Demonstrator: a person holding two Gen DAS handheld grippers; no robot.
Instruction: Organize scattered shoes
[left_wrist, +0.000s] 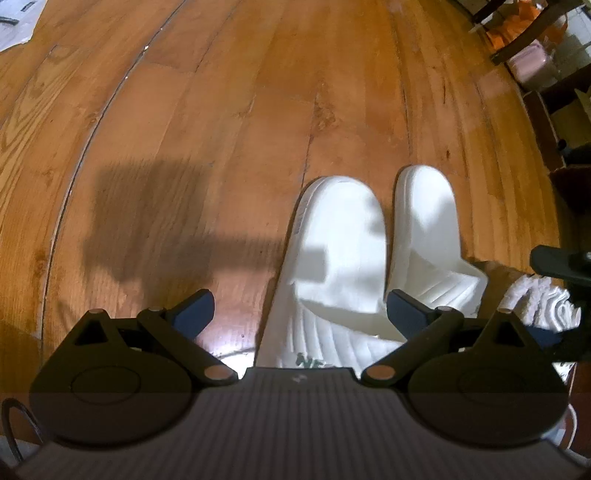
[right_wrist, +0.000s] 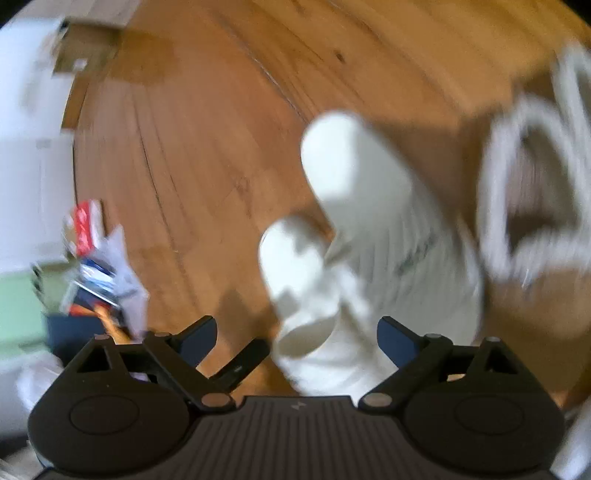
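Note:
Two white slide sandals lie side by side on the wooden floor, toes pointing away: the left slide (left_wrist: 340, 236) and the right slide (left_wrist: 424, 218). My left gripper (left_wrist: 299, 314) hovers open over the heel end of the left slide, its pads clear of it. A white sneaker (left_wrist: 543, 306) shows at the right edge, under a black part of my right gripper (left_wrist: 561, 266). The right wrist view is blurred. There my right gripper (right_wrist: 298, 339) stands wide open above the same pair of slides (right_wrist: 354, 177), holding nothing. A second white shoe (right_wrist: 532, 206) lies to their right.
Dark furniture legs and low shelves (left_wrist: 535, 44) line the far right. A sheet of paper (left_wrist: 14, 26) lies at the far left corner. In the right wrist view, coloured packets (right_wrist: 96, 266) and white boxes (right_wrist: 29, 110) crowd the left side.

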